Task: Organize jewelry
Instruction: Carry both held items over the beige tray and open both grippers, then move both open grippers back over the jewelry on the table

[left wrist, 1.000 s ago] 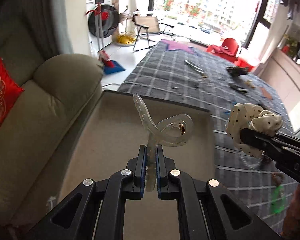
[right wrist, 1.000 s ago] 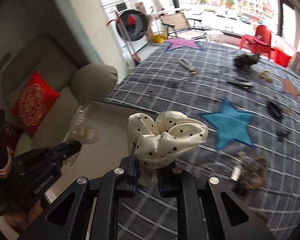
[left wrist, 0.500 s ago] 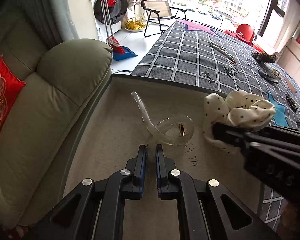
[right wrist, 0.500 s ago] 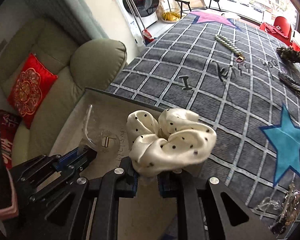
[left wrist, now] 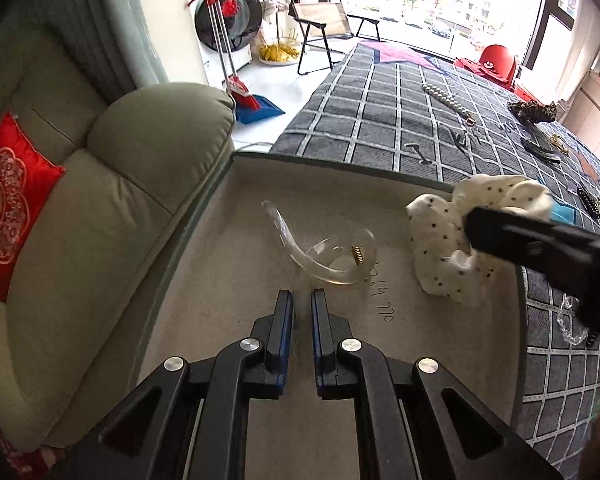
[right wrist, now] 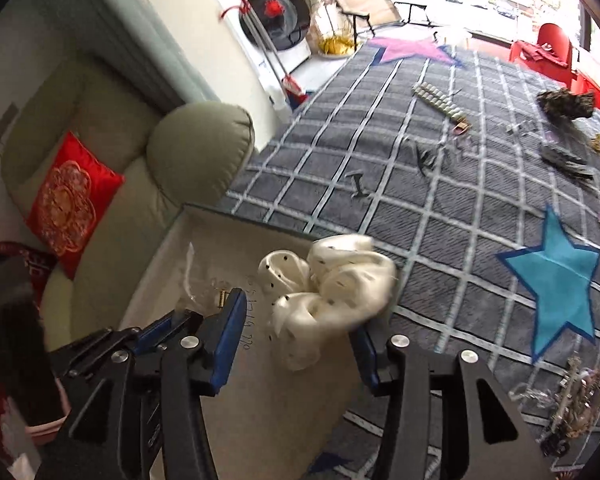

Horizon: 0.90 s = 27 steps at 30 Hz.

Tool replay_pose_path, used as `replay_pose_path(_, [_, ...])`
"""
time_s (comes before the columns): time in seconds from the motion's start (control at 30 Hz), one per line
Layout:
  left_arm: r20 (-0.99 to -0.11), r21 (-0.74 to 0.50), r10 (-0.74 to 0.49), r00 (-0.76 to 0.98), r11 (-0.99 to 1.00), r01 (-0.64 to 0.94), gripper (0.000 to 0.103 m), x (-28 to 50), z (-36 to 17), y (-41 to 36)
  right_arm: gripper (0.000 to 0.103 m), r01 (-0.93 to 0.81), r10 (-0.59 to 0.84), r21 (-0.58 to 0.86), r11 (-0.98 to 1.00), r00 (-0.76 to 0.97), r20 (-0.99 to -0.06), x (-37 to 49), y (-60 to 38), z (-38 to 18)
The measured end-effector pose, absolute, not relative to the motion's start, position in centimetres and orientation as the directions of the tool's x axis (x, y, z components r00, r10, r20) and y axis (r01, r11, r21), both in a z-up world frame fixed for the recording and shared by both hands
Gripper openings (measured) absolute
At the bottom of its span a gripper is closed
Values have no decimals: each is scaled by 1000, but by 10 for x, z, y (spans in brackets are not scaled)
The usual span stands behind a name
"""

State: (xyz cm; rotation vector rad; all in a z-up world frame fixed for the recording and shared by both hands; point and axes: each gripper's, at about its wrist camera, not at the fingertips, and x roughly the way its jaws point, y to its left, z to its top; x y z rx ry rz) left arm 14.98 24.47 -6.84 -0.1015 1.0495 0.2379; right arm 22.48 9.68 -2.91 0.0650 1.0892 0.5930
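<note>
- Opening over the beige tray [right wrist: 204, 224], right gripper [right wrist: 296, 340] jaws spread; polka-dot scrunchie [right wrist: 328, 284] sits loose between them, no longer pinched, over the tray's far right corner.
- Left gripper [left wrist: 302, 312] closed, empty; clear hair clip [left wrist: 324, 248] lies in the tray just ahead.
- Risk: scrunchie near the rim could snag a pad or land half outside on the checked blanket [right wrist: 440, 208].
- Risk: grippers close together, may bump.

Cream scrunchie [right wrist: 332, 280] with black dots between the black, blue-padded right tongs [right wrist: 298, 344], beyond them grey white-checked bedspread [right wrist: 440, 216] with a blue star [right wrist: 556, 280].
</note>
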Motion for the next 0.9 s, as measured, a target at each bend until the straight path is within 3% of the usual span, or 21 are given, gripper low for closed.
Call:
replay_pose_path(0.07, [-862,41,156,483,970,-241,11,148,-64,242,61,-411,481,331,849,347,-805,219,88,-21])
replay_pose_path(0.73, [-845,44,159,511,972,-230,13,134,-52,229,62,-283,458,367,886,410,-789,162,-17,-13])
replay_pose_path(0.77, [-845,45,158,511,973,-227,25,133,-51,228,62,-276,456,368,888,412,-789,159,-22,-14])
replay_pose_path(0.8, [-846,47,160,509,973,-227,84,132,-49,227,62,-272,454,369,889,414,-789,156,-25,-15])
replay_pose_path(0.83, [-841,56,175,513,969,-239,101,130,-47,226,63,-267,452,370,890,416,-789,154,-29,-15])
replay_pose_path(0.9, [-808,82,204,553,968,-237,103,123,-37,220,63,-259,448,368,893,424,-787,146,-37,-15])
